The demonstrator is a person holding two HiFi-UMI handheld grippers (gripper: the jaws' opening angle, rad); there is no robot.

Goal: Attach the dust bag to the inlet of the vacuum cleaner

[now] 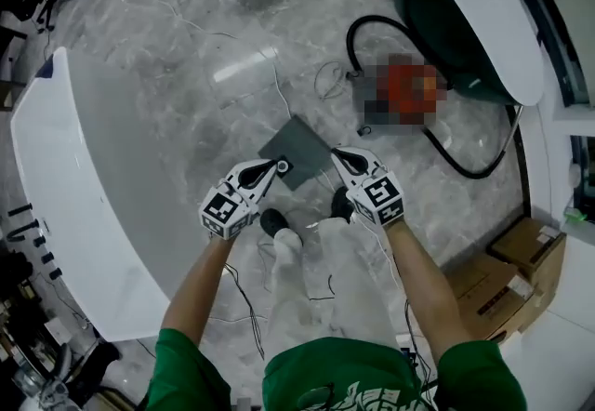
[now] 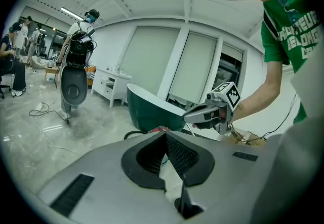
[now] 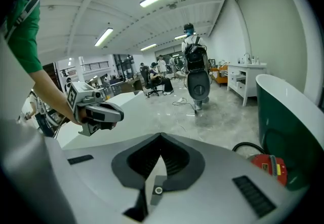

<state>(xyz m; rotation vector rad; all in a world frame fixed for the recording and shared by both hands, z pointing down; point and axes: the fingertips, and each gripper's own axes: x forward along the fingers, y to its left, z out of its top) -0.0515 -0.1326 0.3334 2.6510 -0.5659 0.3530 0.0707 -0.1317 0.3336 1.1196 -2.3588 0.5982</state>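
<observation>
Left gripper (image 1: 268, 169): fingers clenched together, empty, held above the floor (image 1: 186, 56), probably lining up for a pick.

One grey dust bag (image 1: 299, 152) lies flat on the floor, ungrasped.

Right gripper (image 1: 344, 159): fingers likewise pressed together, holding nothing.

One red vacuum cleaner (image 3: 269, 166) sits farther right, well apart from the bag, with one black hose (image 1: 465, 163) looping by it. Its inlet cannot be made out.

Two cardboard boxes (image 1: 525, 249) stand at the far right.

Dark grey dust bag (image 1: 296, 151), perhaps greenish; red vacuum cleaner (image 3: 268, 166); black hose (image 1: 474, 169); grey marbled floor (image 1: 186, 46).
</observation>
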